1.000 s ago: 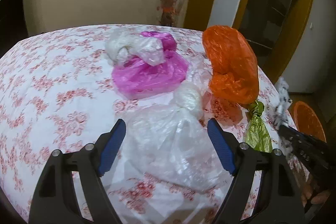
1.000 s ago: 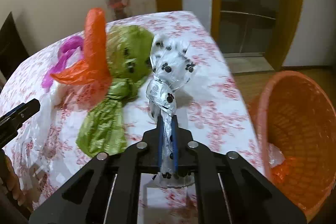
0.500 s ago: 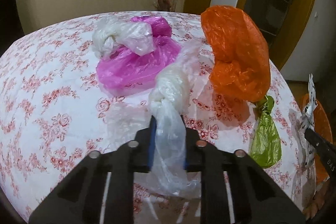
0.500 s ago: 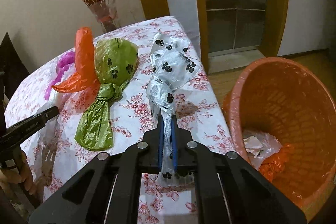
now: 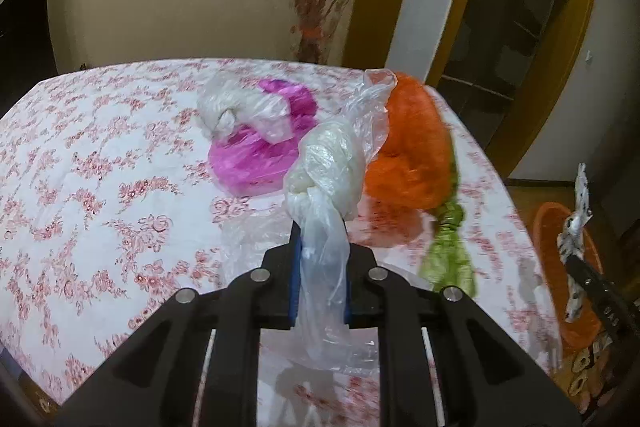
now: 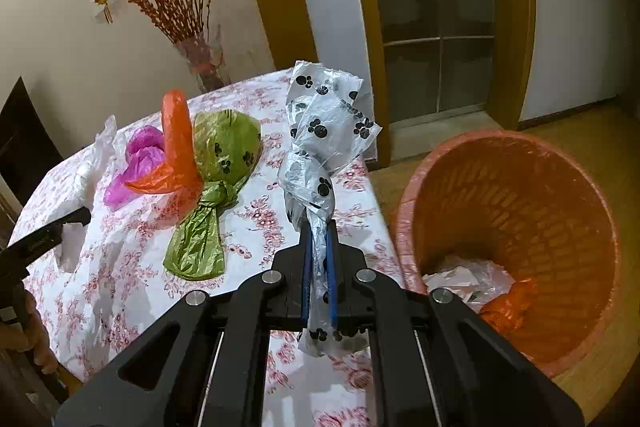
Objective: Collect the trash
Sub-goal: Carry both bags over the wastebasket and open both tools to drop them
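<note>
Gripping the paw-print bag [image 6: 320, 163] in my right jaws and the clear knotted bag [image 5: 326, 179] in my left, both clamped tight. I should carry each fully over the orange bin [image 6: 516, 211] before releasing, right first.

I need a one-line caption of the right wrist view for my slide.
Right gripper holds a knotted paw-print bag beside the orange basket next to the floral table.

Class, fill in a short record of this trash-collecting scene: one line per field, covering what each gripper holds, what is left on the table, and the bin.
left gripper: shut on clear knotted bag
right gripper: shut on paw-print bag
left on table: orange bag, green bag, pink bag, white bag
orange bin: on the floor beside the table, some trash inside
</note>
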A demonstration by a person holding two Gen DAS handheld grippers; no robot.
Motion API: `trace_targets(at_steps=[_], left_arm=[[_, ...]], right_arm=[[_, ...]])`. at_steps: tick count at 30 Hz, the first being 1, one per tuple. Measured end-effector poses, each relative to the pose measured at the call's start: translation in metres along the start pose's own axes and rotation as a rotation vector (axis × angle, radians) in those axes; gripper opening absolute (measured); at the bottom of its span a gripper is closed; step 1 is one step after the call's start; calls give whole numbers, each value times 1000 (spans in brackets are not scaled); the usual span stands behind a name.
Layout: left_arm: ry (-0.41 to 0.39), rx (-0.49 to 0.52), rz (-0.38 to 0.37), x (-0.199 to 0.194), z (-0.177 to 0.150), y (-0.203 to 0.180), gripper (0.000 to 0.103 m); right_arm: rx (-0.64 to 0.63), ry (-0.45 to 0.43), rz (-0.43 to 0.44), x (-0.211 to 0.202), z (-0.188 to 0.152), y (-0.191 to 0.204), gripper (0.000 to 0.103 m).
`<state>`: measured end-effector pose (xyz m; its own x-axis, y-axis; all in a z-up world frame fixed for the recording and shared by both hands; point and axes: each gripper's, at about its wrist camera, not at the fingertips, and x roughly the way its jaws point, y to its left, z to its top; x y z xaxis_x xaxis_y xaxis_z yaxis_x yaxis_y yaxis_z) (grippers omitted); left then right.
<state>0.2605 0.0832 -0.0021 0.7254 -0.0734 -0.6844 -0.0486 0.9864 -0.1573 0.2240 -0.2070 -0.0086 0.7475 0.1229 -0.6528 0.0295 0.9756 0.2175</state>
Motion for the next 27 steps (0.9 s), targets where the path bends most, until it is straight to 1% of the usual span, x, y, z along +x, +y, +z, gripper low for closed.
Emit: trace_targets(at_steps=[8,13,19,27], left_arm=[[-34,9,-64,-27,-2,-35,16],[-43,39,-109,-36,-7,-60,16],[-41,75,-142,-40,-12,-85,16],[-15,113,-189,-37,-20,-114,16]], right_arm=[[7,-22,-29,-17,-3,-18,6],[16,-26,-51,-21,-3,-29,6],[26,-38,-69,-27,-5,-40,6],[56,-53,-90,-34,-6,-61,6]])
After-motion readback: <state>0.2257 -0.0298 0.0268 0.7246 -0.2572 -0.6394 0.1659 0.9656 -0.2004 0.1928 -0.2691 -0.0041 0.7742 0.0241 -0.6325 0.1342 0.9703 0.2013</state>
